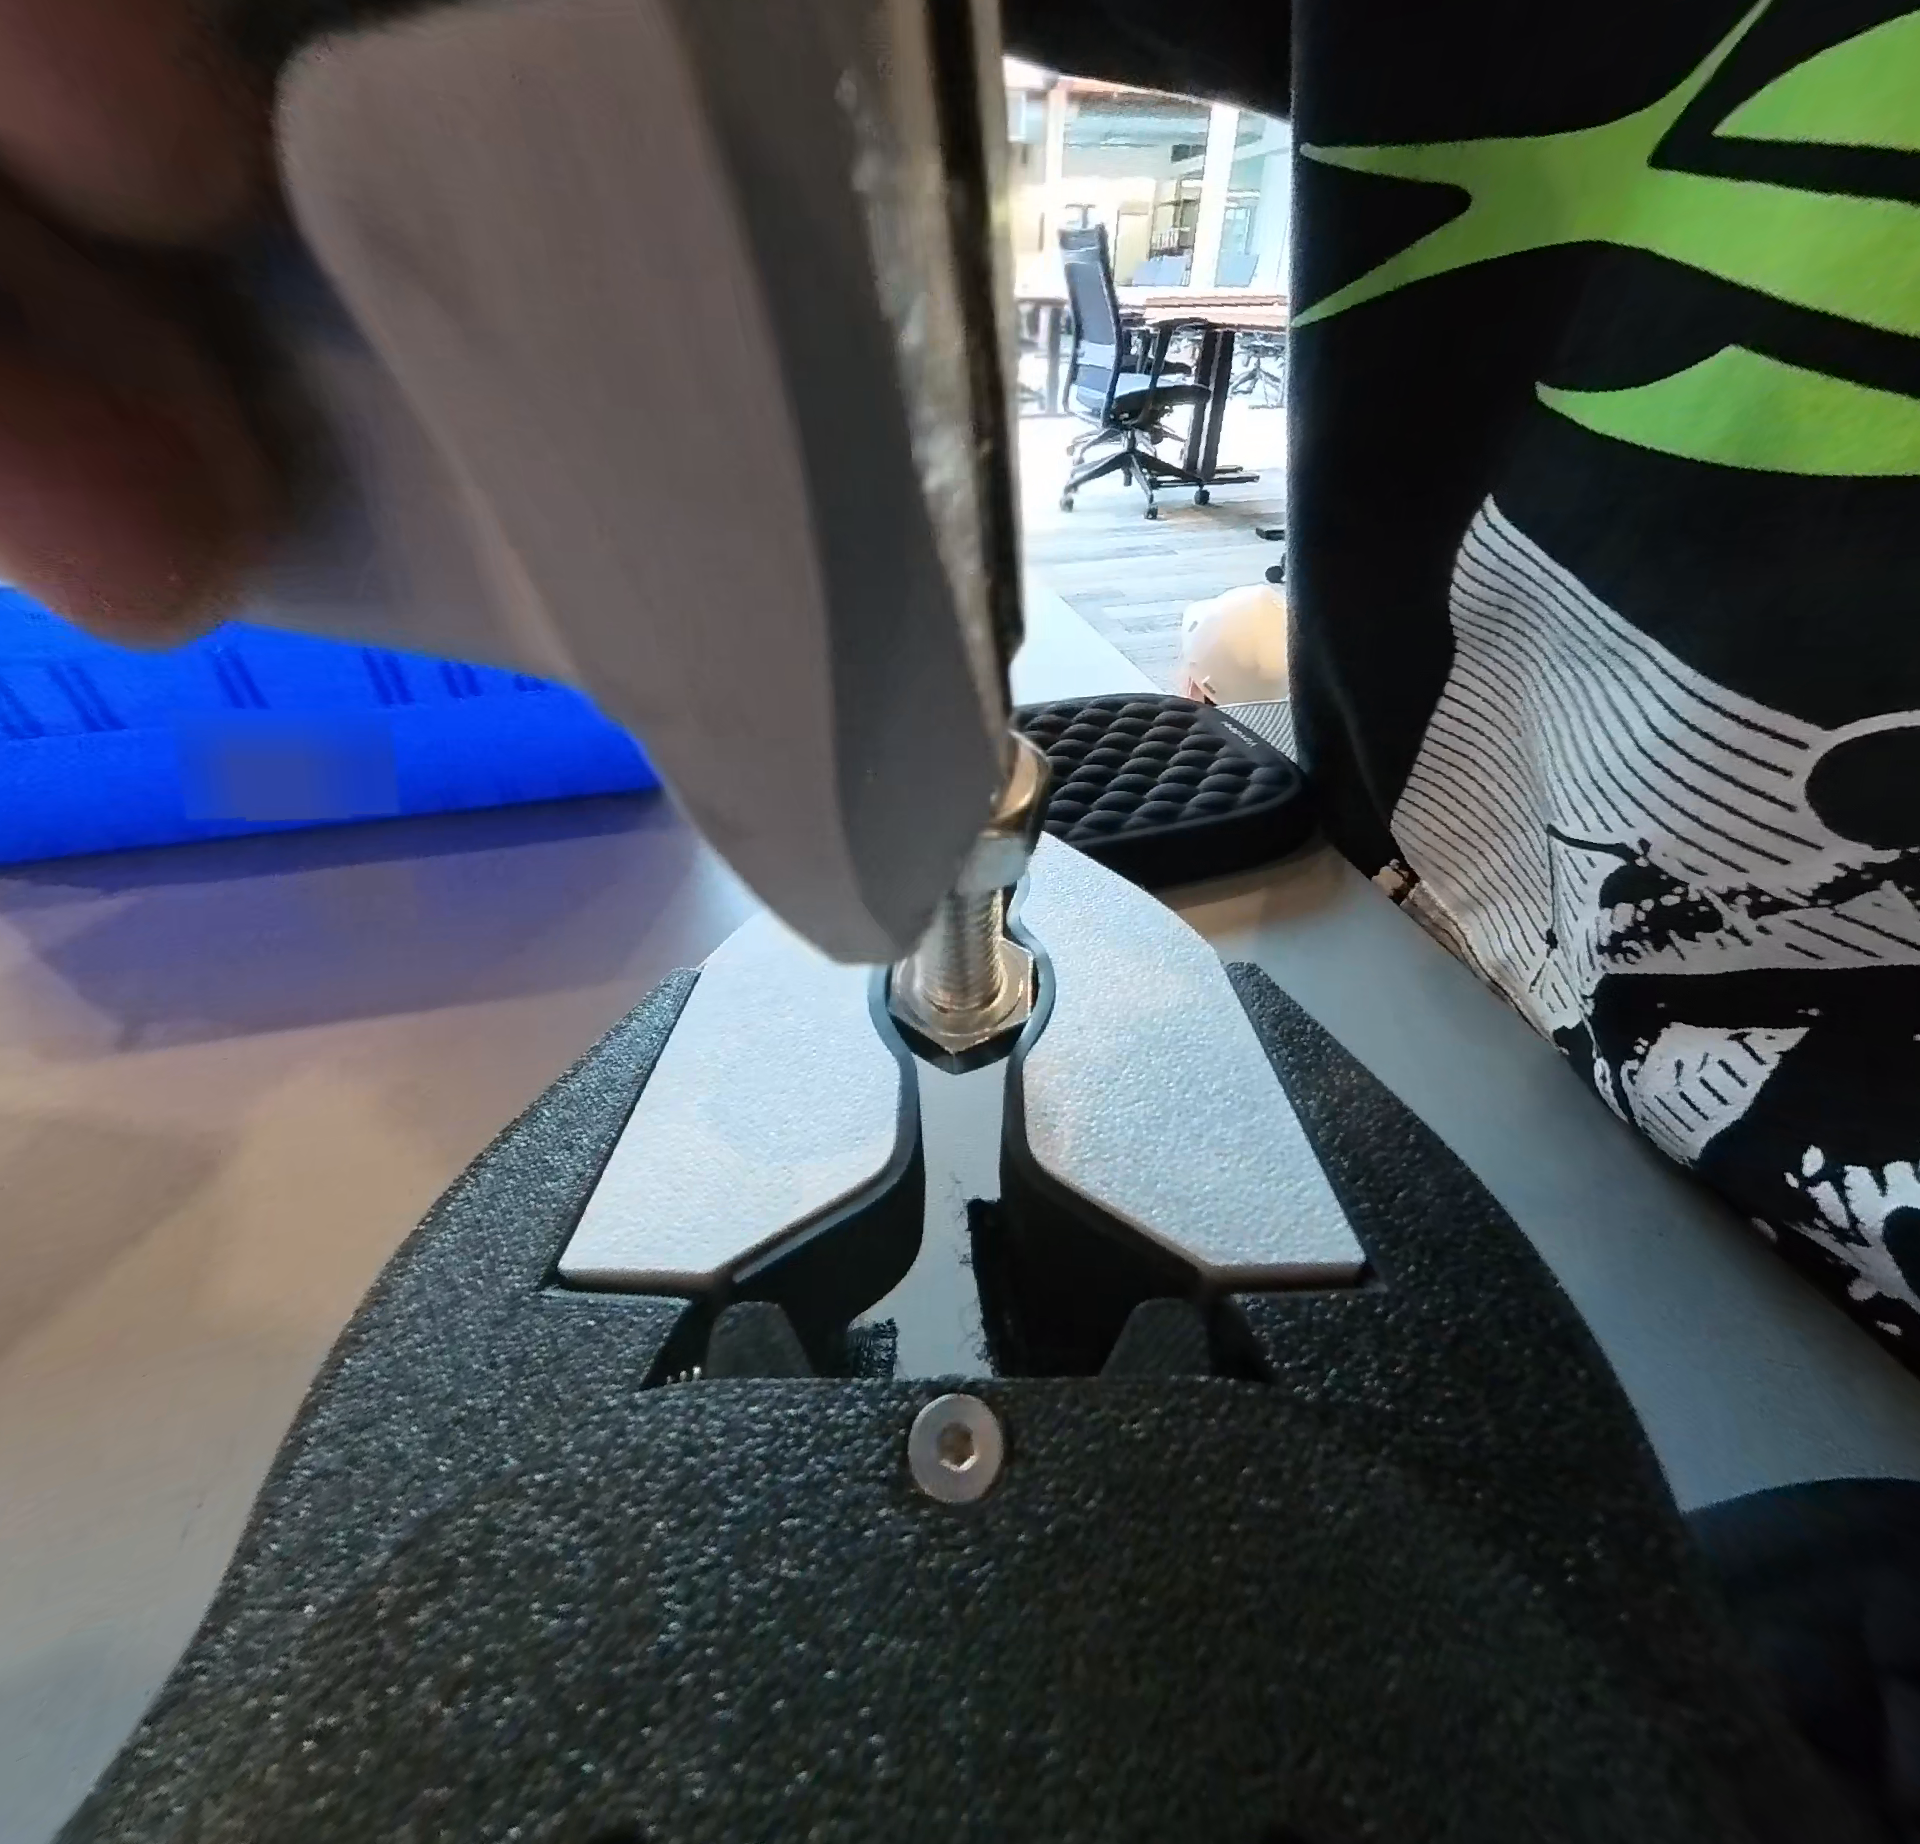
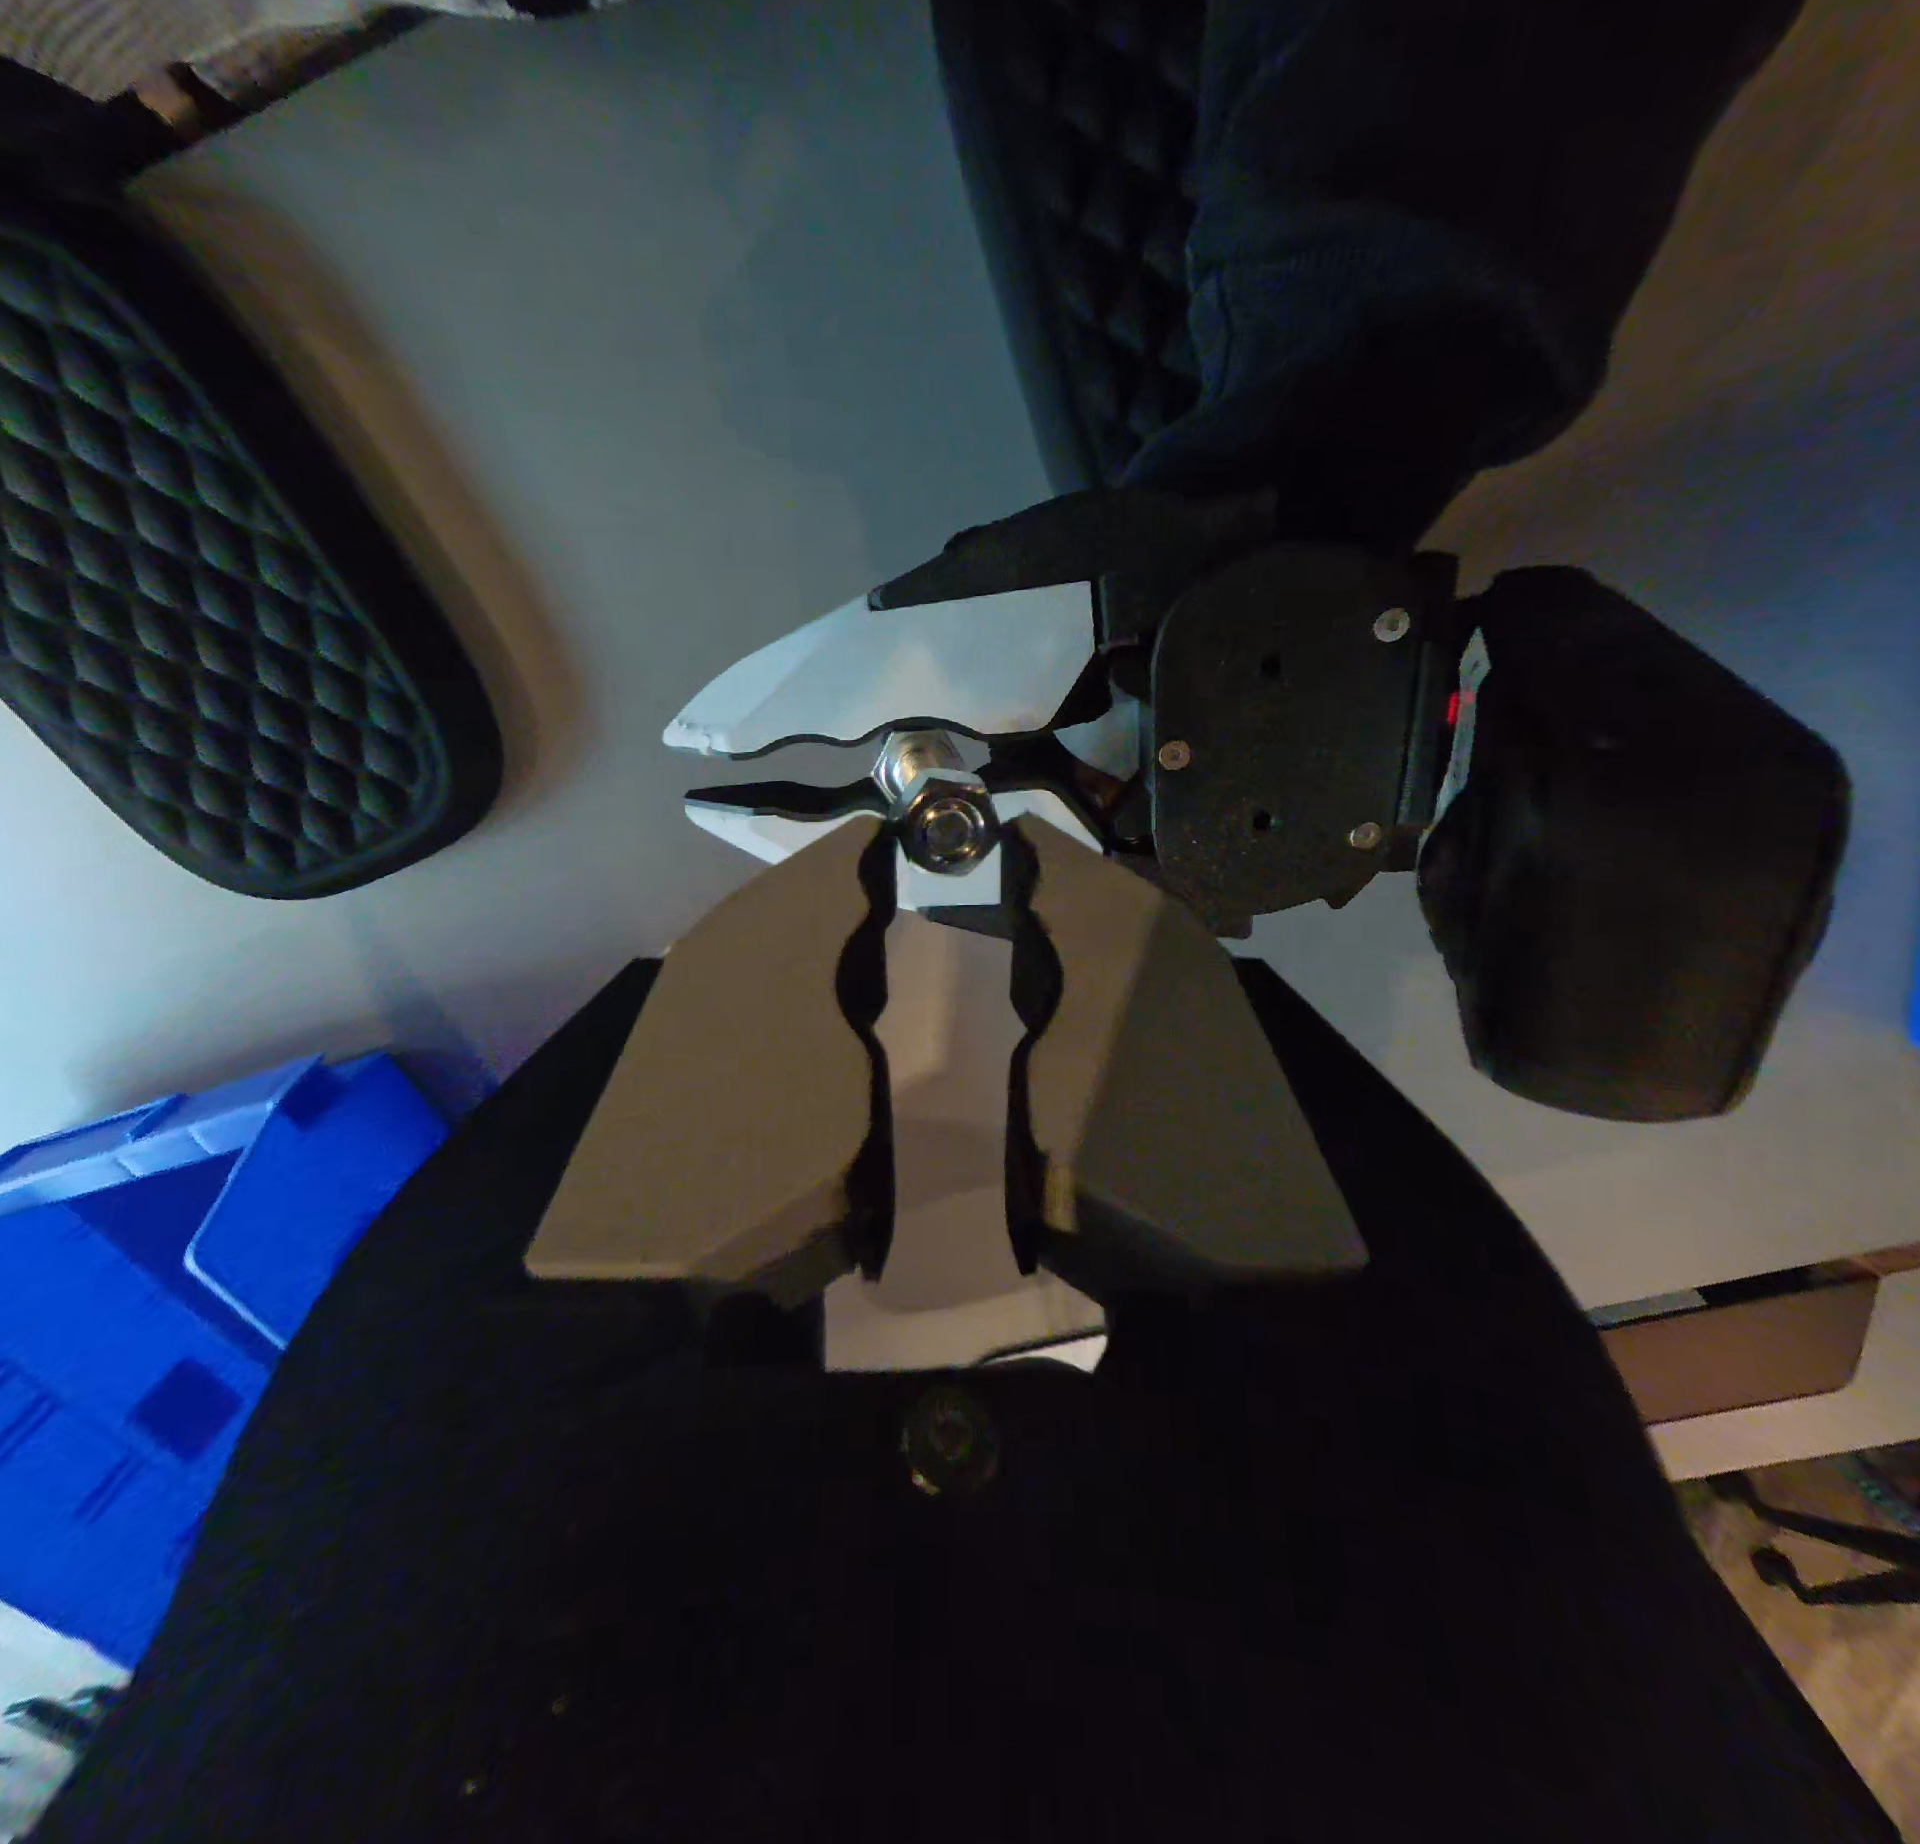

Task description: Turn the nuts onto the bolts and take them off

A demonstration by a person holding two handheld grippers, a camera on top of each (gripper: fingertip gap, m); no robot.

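Two grippers meet on one bolt (image 1: pixel 964 947). Left gripper (image 1: pixel 961 1020) is clamped around the bolt's lower end, at the hex piece seated between its fingertips, so the threaded shank stands straight up out of that grip. Right gripper (image 2: pixel 943 864) comes in from above, looking down the bolt's long axis, its tips closed around the nut (image 1: pixel 1003 852) near the top. Judging by this, turning must run about that upright axis, and the right one is placed to do it

Left hand-held gripper (image 1: pixel 961 1005) clamped, horizontal. Right hand-held gripper (image 2: pixel 948 844) pinched from above, crossing left's tips.
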